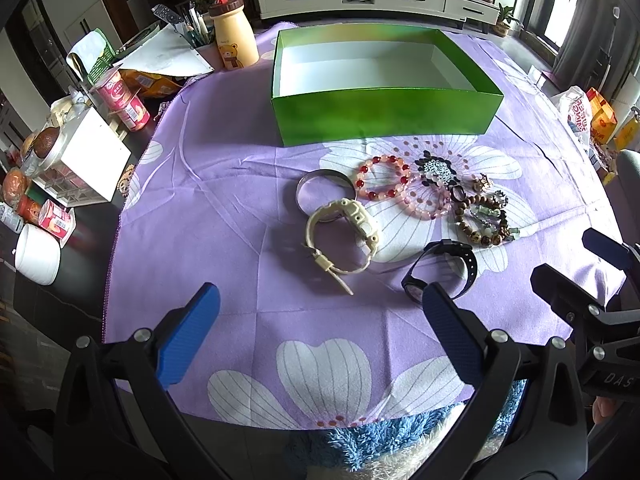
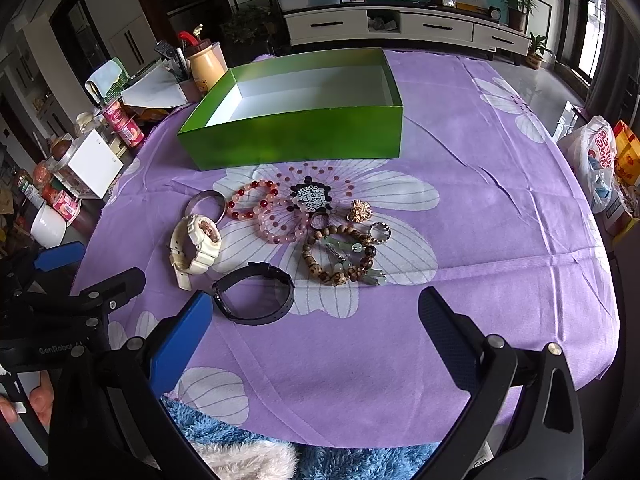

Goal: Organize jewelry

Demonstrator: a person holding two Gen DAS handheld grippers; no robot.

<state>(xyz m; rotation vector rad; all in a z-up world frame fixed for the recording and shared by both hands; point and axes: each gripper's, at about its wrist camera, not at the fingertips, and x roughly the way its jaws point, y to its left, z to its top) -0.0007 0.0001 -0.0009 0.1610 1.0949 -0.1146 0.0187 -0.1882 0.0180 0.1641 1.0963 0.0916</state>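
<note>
An open, empty green box [image 1: 384, 114] [image 2: 296, 144] stands on the purple flowered cloth [image 1: 224, 184]. In front of it lies jewelry: a silver bangle [image 1: 324, 190], a cream watch [image 1: 344, 236] [image 2: 196, 246], a red-and-pink bead bracelet [image 1: 382, 178] [image 2: 252, 200], a pink bead bracelet [image 1: 428, 202], brown wooden beads [image 1: 480, 220] [image 2: 340, 258], small rings [image 2: 380, 232] and a black watch [image 1: 440, 270] [image 2: 254, 298]. My left gripper [image 1: 320, 332] is open and empty, just short of the watches. My right gripper [image 2: 316, 340] is open and empty, near the black watch.
The table's left edge is crowded with a bear-print bottle [image 1: 234, 36], cans [image 1: 124, 100], a white box [image 1: 88, 156] and a white cup [image 1: 38, 254]. Plastic bags [image 2: 596, 160] sit at the right. A blue fluffy fabric [image 2: 248, 440] lies at the near edge.
</note>
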